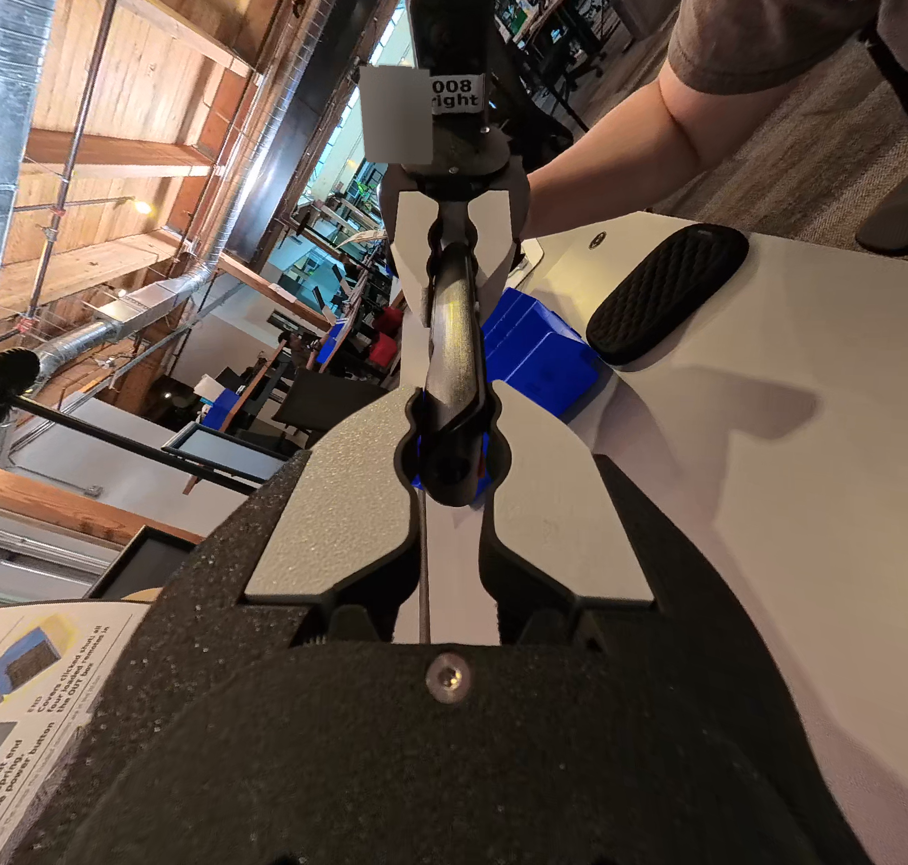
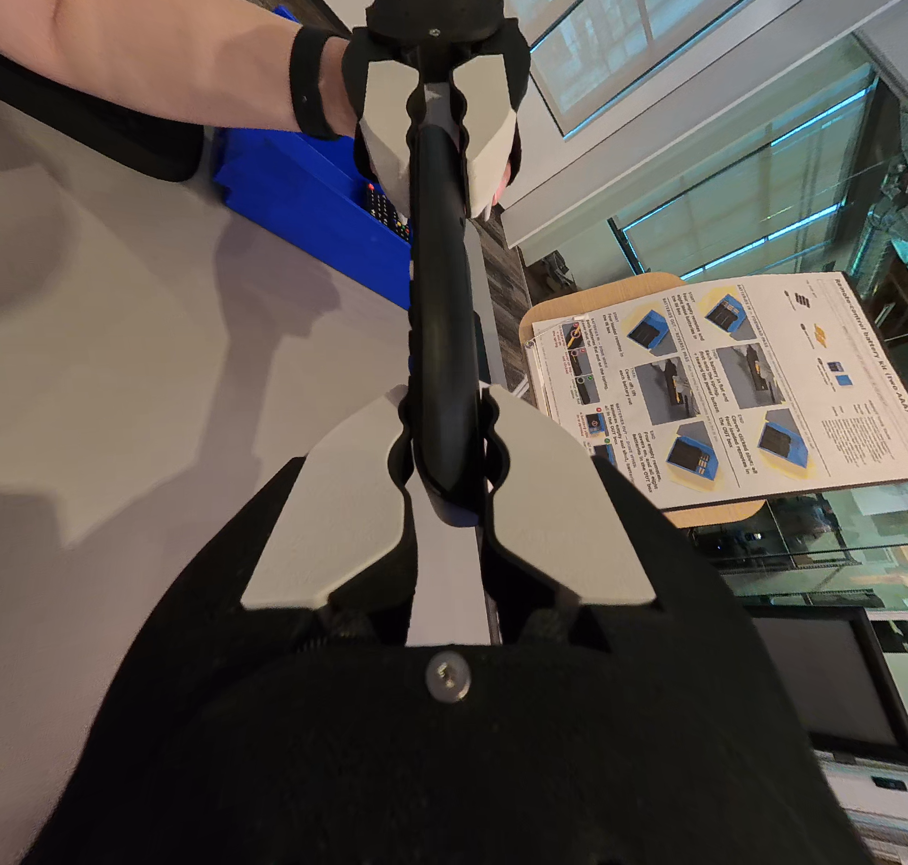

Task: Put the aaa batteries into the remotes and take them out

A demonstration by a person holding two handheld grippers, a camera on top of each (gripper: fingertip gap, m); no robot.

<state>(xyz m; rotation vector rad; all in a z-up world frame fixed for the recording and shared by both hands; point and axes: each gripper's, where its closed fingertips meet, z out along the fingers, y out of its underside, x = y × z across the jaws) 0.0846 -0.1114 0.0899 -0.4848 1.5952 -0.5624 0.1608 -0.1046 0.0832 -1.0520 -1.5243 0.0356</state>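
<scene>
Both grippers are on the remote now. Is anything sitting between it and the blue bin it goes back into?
Nothing visible. The remote is held off the table, clamped at one end by the right gripper and at the other by the left gripper. The blue bin lies just beside it, with only bare table between.

A remote (image 1: 453,350) is held lengthwise at the centre of the left wrist view, clamped at its near end by the left gripper (image 1: 452,448) and at its far end by the right gripper (image 1: 453,271). Behind the remote, right of centre, a bin (image 1: 535,355) is set on the table (image 1: 737,473), with a textured pad (image 1: 666,293) lying just beside it at upper right. In the right wrist view, a second remote (image 2: 388,215) is seen inside the bin at upper left, and an instruction sheet (image 2: 712,389) is placed at right, beyond the table edge.
</scene>
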